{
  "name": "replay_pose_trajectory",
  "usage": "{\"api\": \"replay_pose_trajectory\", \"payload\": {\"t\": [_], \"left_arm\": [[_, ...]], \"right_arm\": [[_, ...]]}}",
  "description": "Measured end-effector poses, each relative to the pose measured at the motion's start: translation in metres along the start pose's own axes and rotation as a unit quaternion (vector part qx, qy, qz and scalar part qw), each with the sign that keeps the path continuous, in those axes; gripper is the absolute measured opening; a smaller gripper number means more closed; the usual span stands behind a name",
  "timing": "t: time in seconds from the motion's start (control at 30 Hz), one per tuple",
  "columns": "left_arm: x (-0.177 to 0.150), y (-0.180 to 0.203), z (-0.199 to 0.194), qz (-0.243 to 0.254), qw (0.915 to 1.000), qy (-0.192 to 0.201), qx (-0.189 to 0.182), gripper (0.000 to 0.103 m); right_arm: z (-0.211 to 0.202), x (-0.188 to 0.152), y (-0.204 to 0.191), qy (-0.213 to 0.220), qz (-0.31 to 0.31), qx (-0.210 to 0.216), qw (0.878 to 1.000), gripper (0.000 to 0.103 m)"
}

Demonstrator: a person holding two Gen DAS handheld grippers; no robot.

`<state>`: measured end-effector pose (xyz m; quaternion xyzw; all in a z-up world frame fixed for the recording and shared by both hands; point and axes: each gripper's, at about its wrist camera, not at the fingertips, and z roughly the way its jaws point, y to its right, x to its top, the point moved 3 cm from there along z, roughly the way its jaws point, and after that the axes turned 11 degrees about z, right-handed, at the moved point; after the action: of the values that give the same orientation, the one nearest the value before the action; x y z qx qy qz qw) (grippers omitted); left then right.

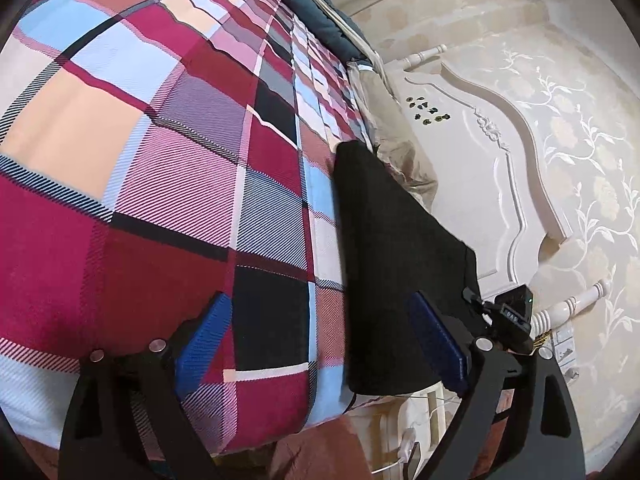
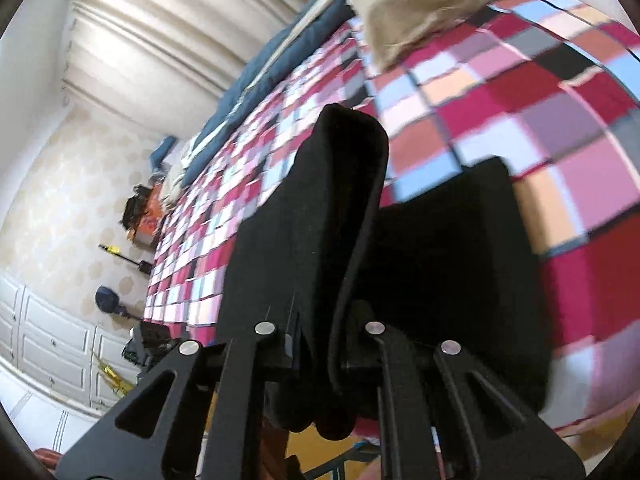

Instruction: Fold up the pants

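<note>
A: What has the right gripper (image 2: 320,360) got?

B: Its jaws are pinched nearly together on a fold of the black pants (image 2: 320,208). The cloth bunches between the fingers and rises in front of the camera as a thick doubled strip, lifted off the bed.

A: And the rest of the pants?

B: A flat black part (image 2: 460,264) lies just to the right of the strip on the plaid bedspread (image 2: 560,120), near the edge of the bed.

A: The left gripper (image 1: 320,352)?

B: Its jaws stand wide apart with nothing between them. The blue pads (image 1: 204,344) are bare. One pad is over the plaid, the other in front of the black cloth (image 1: 392,248), which lies along the bed's edge.

A: Is that pad touching the pants?

B: I cannot tell.

A: What is around them?

B: A beige pillow (image 2: 420,8) at the far end of the bedspread, and a dark blue quilt (image 2: 272,64) along the far side. Past the bed's edge in the left view are a white carved headboard (image 1: 492,152) and pale floral wallpaper (image 1: 580,120).
</note>
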<state>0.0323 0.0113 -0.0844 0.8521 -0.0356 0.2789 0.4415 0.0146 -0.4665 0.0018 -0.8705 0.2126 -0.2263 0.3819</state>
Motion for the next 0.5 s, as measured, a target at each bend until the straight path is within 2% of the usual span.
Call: {"api": "replay_pose_trajectory", "payload": {"t": [0.2, 0.5], "left_arm": [[-0.002, 0.009, 0.009, -0.016, 0.9996, -0.013, -0.02, 0.089], [-0.01, 0.039, 0.039, -0.013, 0.9977, -0.042, -0.051, 0.089]], "right_arm": [[-0.005, 0.004, 0.042, 0.007, 0.037, -0.002, 0.999, 0.011], [0.007, 0.014, 0.055, 0.002, 0.051, 0.006, 0.999, 0.012]]}}
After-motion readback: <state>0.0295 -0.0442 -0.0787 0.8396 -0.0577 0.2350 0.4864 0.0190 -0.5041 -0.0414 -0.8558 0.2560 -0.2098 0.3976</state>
